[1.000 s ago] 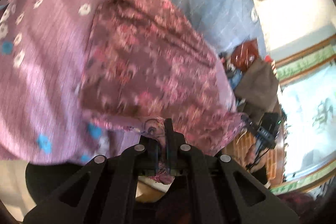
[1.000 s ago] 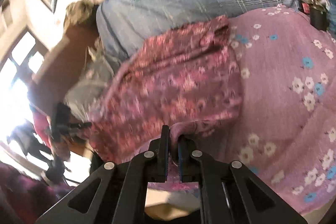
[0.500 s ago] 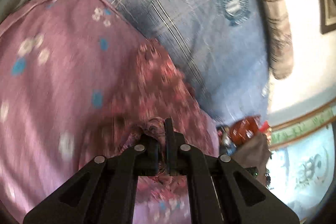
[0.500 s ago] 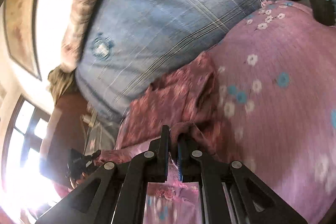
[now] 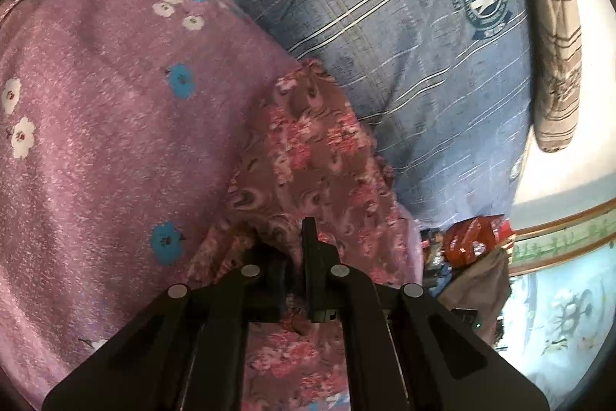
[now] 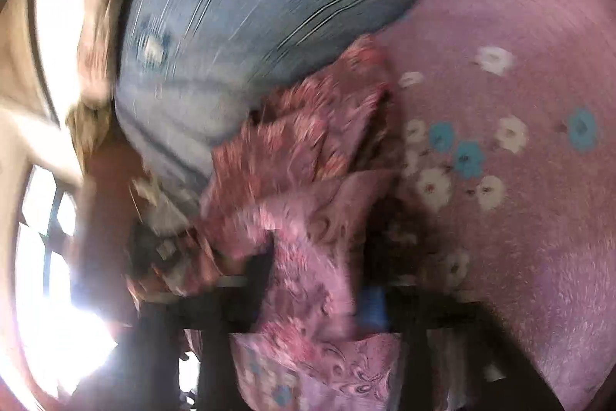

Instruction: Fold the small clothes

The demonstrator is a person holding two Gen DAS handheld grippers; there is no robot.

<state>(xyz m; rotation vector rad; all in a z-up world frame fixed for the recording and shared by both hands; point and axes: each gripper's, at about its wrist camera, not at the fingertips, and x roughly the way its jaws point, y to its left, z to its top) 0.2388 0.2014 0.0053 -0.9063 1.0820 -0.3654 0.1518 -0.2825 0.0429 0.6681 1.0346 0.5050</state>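
A small reddish floral garment (image 5: 312, 157) lies on the purple flowered bedspread (image 5: 96, 126), up against a blue plaid pillow (image 5: 385, 26). My left gripper (image 5: 294, 249) is shut on a bunched edge of the garment, which it holds low over the bed. The right wrist view is blurred. There the garment (image 6: 304, 141) is folded over on itself, and a flap of it drapes between the fingers of my right gripper (image 6: 317, 257). Those fingers stand well apart, one dark finger (image 6: 261, 257) to the left of the flap and a blue pad to the right.
A beige checked pillow (image 5: 558, 45) lies beyond the blue one. Red packets and clutter (image 5: 473, 238) sit past the bed's edge beside a framed window. Bright windows (image 6: 46, 238) fill the left of the right wrist view. The bedspread (image 6: 519, 180) stretches away to the right.
Both grippers carried the garment's near edge forward toward the blue pillow, which folded it over. The left stays shut on the cloth. The right gripper's fingers have spread apart.
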